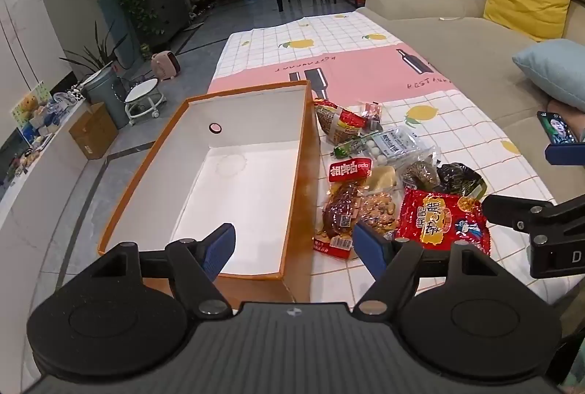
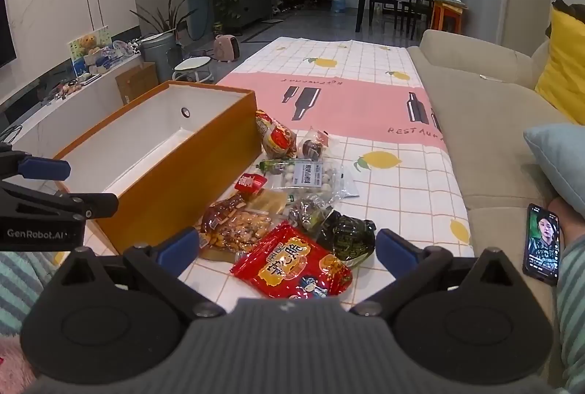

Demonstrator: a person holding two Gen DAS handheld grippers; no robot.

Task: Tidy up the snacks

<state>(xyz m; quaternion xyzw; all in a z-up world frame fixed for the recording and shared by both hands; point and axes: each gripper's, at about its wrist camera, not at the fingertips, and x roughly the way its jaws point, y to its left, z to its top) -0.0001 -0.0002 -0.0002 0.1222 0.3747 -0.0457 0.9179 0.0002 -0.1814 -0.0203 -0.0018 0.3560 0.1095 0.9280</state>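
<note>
Though the pile overlaps so much that several wrappers are half hidden and their labels unreadable, the snacks (image 2: 292, 196) sit heaped on the checked cloth (image 2: 395, 189) just right of the orange box (image 1: 299, 174). The red packet (image 2: 292, 264) is nearest, lying just ahead of the right gripper (image 2: 289, 249), between its blue pads without touching either; its near edge is cut off by the gripper body. Those jaws stand wide apart, holding nothing. The left gripper (image 1: 294, 249) hangs over the box's near right corner, jaws wide too, empty, with a nut bag (image 1: 376, 211) just beyond its right pad. The box shows a bare white inside. A phone (image 2: 543, 244) lies on the sofa (image 2: 486, 123) at right.
</note>
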